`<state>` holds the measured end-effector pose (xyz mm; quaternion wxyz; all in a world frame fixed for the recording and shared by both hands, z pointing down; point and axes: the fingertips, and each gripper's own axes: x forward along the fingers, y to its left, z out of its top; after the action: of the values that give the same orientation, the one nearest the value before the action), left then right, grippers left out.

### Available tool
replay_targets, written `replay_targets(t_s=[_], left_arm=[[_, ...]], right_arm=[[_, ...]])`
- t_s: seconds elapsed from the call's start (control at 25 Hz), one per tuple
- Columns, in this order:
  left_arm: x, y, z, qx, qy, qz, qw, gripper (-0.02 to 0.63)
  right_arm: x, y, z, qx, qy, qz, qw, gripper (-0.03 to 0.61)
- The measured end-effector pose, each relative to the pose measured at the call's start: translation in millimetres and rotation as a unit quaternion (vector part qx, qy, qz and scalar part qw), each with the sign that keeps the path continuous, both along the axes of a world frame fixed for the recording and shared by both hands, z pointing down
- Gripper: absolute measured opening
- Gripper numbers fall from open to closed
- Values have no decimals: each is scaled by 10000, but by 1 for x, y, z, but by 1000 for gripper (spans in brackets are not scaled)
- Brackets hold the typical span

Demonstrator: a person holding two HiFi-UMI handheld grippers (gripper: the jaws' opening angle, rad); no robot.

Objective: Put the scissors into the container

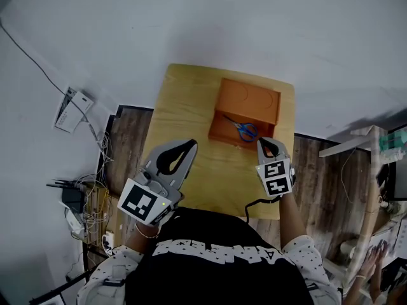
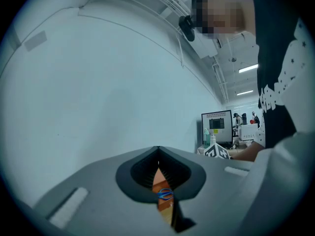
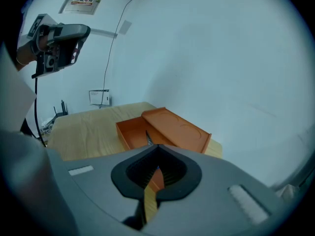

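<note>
The blue-handled scissors (image 1: 243, 129) lie inside the open tray of the orange container (image 1: 249, 99) at the far side of the wooden table (image 1: 184, 107). My left gripper (image 1: 191, 145) hovers over the table's near left part, shut and empty. My right gripper (image 1: 263, 142) sits just in front of the container's near right corner, also shut with nothing in it. Through the slit of the left gripper (image 2: 157, 149) the scissors (image 2: 165, 194) show. In the right gripper view the container (image 3: 172, 132) lies straight ahead of the right gripper (image 3: 157, 146), with the scissors' blades (image 3: 147, 137) in its tray.
A tangle of cables and a router (image 1: 79, 202) lie on the floor at the left. A white box (image 1: 72, 110) hangs on the wall there. A white frame (image 1: 369, 170) stands to the right of the table. A monitor (image 2: 216, 127) shows far off.
</note>
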<state>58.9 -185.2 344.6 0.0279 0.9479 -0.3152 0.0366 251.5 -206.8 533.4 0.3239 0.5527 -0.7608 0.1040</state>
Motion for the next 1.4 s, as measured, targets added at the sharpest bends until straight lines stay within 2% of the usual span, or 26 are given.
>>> replay_targets(t_s=[0.32,0.56,1.4], left_arm=[[2,13,-6,255,192,102,9994,2],[4,26,-7,286,183,210,9992,2],[11,52,-10,351,136,413,9984,2]], right_arm=[[7,30,-28,412,-514,480,9967,12],[8,50,-45,609,-901,694,9916,12],[12,90,-71,923,-1030,826,9869,12]])
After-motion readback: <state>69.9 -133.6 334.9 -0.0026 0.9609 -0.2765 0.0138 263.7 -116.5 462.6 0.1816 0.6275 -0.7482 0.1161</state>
